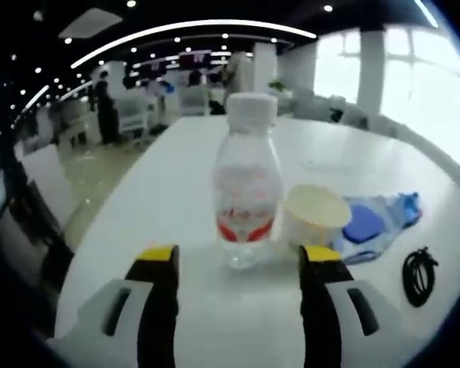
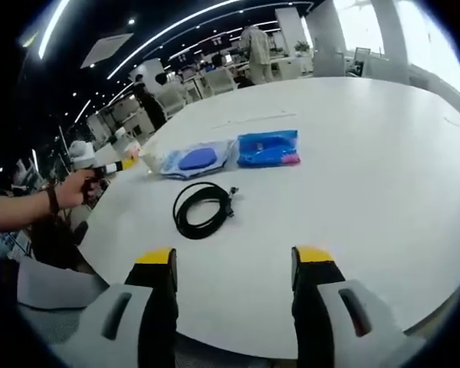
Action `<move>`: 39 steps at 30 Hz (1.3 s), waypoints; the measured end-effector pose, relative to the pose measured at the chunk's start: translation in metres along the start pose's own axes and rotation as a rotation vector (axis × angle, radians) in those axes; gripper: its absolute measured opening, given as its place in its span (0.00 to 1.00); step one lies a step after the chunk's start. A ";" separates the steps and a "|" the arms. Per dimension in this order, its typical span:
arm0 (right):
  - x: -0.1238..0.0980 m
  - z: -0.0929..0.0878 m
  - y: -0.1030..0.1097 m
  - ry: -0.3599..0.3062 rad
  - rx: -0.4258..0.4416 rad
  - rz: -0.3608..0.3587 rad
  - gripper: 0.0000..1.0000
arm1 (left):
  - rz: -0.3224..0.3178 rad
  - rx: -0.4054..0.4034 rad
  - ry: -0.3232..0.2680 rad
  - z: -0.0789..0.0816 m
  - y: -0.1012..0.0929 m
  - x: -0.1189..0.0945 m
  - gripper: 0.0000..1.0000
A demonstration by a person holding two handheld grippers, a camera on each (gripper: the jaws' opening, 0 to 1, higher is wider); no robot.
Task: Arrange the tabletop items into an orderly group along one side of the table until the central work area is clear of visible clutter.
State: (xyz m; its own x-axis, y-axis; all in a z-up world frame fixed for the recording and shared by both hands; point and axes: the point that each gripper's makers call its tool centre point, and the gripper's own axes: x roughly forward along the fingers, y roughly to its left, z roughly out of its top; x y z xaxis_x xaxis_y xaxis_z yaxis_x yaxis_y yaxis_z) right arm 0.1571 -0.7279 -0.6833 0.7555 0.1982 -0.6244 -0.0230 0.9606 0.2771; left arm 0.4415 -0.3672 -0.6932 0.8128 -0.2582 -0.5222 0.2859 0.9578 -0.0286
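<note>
A wide open office hall spreads out behind the white bench [image 1: 176, 192]. Long curved light strips [image 1: 192, 29] sweep across a dark ceiling [image 2: 84, 31] dotted with spotlights. Bright windows [image 1: 414, 84] blaze on the right. White chairs [image 2: 218, 79] and desks crowd the far end, people [image 2: 254, 47] standing among them. The floor [image 1: 100, 172] shines pale, glossy.
</note>
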 end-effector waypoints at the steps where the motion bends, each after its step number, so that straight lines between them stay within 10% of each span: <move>1: 0.000 0.000 0.000 -0.001 0.000 0.001 0.60 | 0.000 -0.002 0.000 0.000 0.000 -0.002 0.61; 20: 0.014 0.006 0.017 -0.018 0.000 0.048 0.59 | -0.012 -0.110 -0.012 -0.030 -0.012 -0.066 0.65; 39: 0.026 0.005 0.029 -0.004 0.010 0.083 0.59 | -0.138 -0.022 0.086 -0.065 -0.053 -0.098 0.91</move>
State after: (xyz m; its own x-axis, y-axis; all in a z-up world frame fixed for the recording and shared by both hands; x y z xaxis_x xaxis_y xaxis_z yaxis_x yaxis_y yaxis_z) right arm 0.1791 -0.6960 -0.6877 0.7537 0.2762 -0.5964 -0.0787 0.9388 0.3353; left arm 0.3136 -0.3846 -0.6958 0.7197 -0.3762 -0.5835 0.3796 0.9169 -0.1229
